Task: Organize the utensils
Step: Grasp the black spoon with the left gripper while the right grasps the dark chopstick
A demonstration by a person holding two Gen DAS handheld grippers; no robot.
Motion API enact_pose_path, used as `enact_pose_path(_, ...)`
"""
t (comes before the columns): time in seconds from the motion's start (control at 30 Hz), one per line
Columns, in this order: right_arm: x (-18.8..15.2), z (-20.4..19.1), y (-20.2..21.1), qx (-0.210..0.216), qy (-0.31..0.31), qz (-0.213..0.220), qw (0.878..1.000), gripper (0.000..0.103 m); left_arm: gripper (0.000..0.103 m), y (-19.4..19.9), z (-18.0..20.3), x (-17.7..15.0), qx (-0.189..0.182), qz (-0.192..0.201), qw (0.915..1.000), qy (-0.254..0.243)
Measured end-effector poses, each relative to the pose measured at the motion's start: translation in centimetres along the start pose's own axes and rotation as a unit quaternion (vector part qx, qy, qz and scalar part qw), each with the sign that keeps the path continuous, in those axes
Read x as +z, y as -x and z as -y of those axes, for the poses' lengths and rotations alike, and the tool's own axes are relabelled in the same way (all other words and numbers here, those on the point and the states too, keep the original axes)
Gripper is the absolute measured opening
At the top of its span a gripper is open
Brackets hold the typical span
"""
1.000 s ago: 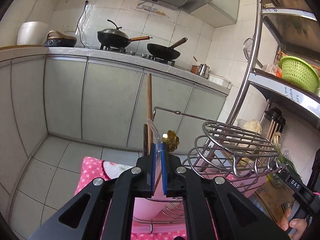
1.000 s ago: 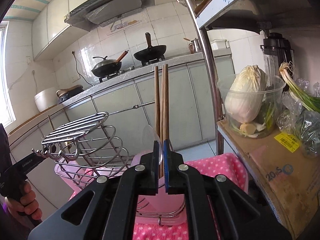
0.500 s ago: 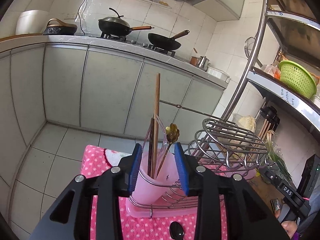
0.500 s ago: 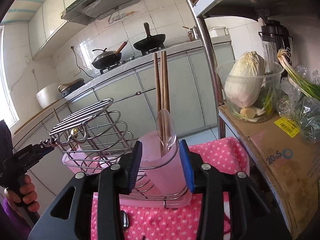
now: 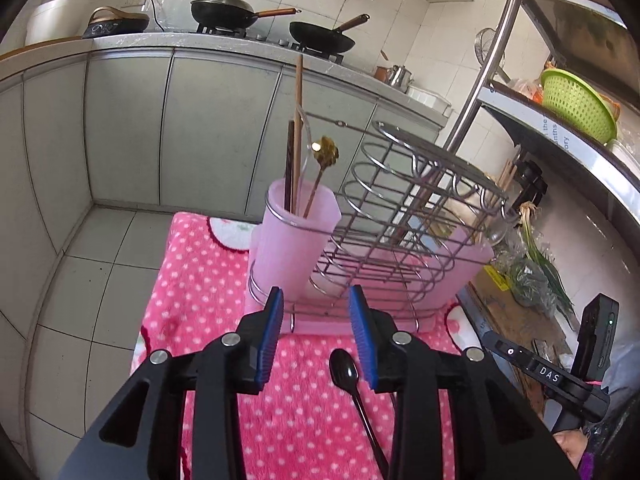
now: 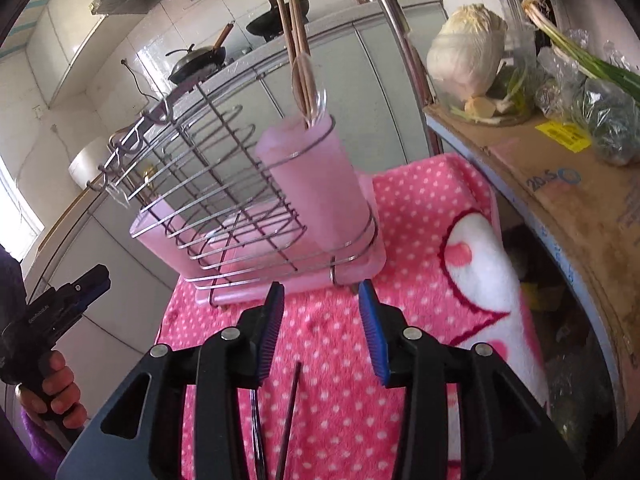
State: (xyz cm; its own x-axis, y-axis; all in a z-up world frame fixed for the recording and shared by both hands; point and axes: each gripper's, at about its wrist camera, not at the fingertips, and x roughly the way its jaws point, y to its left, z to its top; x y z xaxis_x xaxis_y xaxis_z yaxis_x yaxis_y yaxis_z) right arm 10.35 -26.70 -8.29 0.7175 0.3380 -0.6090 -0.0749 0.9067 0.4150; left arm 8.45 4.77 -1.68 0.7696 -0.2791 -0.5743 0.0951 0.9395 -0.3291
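In the left wrist view my left gripper (image 5: pixel 316 336) stands open above a pink dotted cloth (image 5: pixel 208 280), nothing between its pads. A black spoon (image 5: pixel 345 369) lies on the cloth just below its right finger. Ahead, a pink cup (image 5: pixel 292 240) at the near end of a wire rack (image 5: pixel 404 200) holds chopsticks, a clear spoon and a gold spoon (image 5: pixel 326 152). In the right wrist view my right gripper (image 6: pixel 322 332) is open and empty, short of the rack's other pink cup (image 6: pixel 316 184), which holds wooden chopsticks (image 6: pixel 296 36) and a clear spoon. A dark chopstick (image 6: pixel 290 412) lies below it.
A metal shelf on the right carries a green basket (image 5: pixel 576 104), a cabbage (image 6: pixel 468 56), spring onions (image 6: pixel 580 52) and a cardboard box (image 6: pixel 568 184). Grey kitchen cabinets (image 5: pixel 220 132) with pans on the hob stand behind. A hand (image 6: pixel 52 384) grips the left tool's handle.
Both grippers went from shut on utensils standing in the pink cups to open, letting them go. Both then drew back and tipped down, bringing the cloth, black spoon and dark chopstick into view.
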Motion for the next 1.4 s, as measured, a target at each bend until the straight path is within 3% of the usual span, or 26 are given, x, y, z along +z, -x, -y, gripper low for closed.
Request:
enact_pose_path(0.3, -3.0, -1.2, -3.1, 0.032, -0.013, -0.111, 0.993, 0.039, 0.033, -0.6, 0.5, -3.3, -0.009, -0.058, 0.9982, 0.007)
enact_pose_path(0.5, -4.3, -2.2, -5.0, 0.033, -0.008, -0.153, 0.988, 0.039, 0.033, -1.3, -0.2, -4.6, -0.001, -0.096, 0.9953, 0.018)
enact_pose_path(0.73, -4.5, -2.8, -8.0, 0.013, -0.007, -0.204, 0.979, 0.026, 0.032, -1.8, -0.8, -5.2, -0.013, -0.122, 0.9916, 0.04)
enact_pose_path(0.9, -4.8, -3.6, -9.8, -0.014, 0.016, -0.221, 0.975, 0.025, 0.031, -2.0, -0.5, -5.3, -0.011, -0.127, 0.9912, 0.034)
enact_pose_path(1.17, -5.6, -4.0, -11.4, -0.031, 0.031, -0.222, 0.974, 0.006, 0.027, -3.7, -0.2, -5.3, -0.018, -0.163, 0.9857, 0.039)
enact_pose_path(1.3, -5.6, -2.7, -10.4, -0.015, 0.001, -0.204, 0.979, 0.006, 0.027, -5.3, 0.7, -5.1, -0.034, -0.195, 0.9797, 0.034)
enact_pose_path(1.4, -5.0, -1.5, -8.9, -0.014, -0.013, -0.187, 0.982, 0.006, 0.027, -7.5, 1.7, -5.3, -0.046, -0.237, 0.9698, 0.032)
